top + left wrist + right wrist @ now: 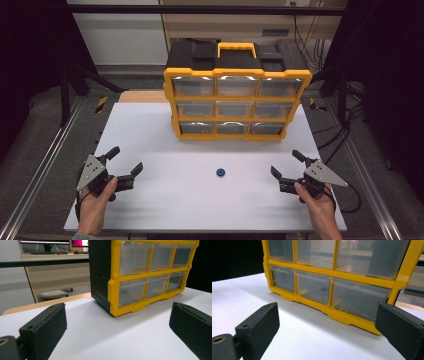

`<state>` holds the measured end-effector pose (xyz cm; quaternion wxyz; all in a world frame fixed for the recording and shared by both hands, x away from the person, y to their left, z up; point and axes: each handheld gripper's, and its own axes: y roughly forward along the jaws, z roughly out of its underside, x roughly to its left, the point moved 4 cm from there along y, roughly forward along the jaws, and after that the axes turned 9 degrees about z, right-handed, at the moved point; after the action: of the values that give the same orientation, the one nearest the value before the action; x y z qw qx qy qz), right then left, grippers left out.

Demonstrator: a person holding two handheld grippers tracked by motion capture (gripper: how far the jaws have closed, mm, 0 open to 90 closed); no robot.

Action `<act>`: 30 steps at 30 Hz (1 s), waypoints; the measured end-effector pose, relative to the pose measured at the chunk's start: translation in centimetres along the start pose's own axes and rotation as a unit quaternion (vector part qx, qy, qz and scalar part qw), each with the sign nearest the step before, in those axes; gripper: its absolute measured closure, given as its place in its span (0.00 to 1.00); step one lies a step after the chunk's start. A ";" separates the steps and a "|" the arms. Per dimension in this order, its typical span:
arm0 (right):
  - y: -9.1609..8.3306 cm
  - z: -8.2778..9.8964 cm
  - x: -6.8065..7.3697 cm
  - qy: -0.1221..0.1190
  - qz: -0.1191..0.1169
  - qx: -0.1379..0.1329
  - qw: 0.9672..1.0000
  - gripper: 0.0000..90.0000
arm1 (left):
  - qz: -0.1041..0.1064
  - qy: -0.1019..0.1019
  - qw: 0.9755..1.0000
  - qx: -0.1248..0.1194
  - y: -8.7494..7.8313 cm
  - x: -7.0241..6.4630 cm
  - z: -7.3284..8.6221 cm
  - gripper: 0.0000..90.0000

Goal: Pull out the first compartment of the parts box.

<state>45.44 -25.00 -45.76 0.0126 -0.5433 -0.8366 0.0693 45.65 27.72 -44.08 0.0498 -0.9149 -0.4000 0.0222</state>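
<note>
The yellow drawer cabinet (pixel 237 97) holds clear, seemingly empty drawers; a small blue ring (pixel 221 173) lies flat on the tabletop (pixel 165 200). Both grippers' jaws stand apart.

light: bright overhead | glare: drawer fronts (pixel 236 86) | surroundings: dark | blur: slight, low resolution

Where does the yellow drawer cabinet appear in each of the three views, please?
High view: the yellow drawer cabinet stands at the far middle of the white table, its drawers facing the person.
Left gripper view: it is at the upper right, with its black side wall showing.
Right gripper view: it spans the top, seen close.
Shared landmark: the cabinet's yellow bottom rail on the white table.
</note>
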 end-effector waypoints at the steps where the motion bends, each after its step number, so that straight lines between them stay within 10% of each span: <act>1: 0.0 0.1 0.0 -0.002 0.001 -0.002 1.000 0.07 | 0.000 -0.002 1.000 0.000 0.0 -0.1 0.0 0.01; 30: 0.4 -0.2 1.7 -0.023 -0.020 0.006 1.000 0.04 | -0.012 0.015 0.999 0.026 1.3 -1.4 -0.3 0.01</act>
<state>45.12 -23.26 -45.75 -0.0024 -0.5243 -0.8471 0.0866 45.63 25.79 -43.91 0.0800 -0.9088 -0.4090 0.0180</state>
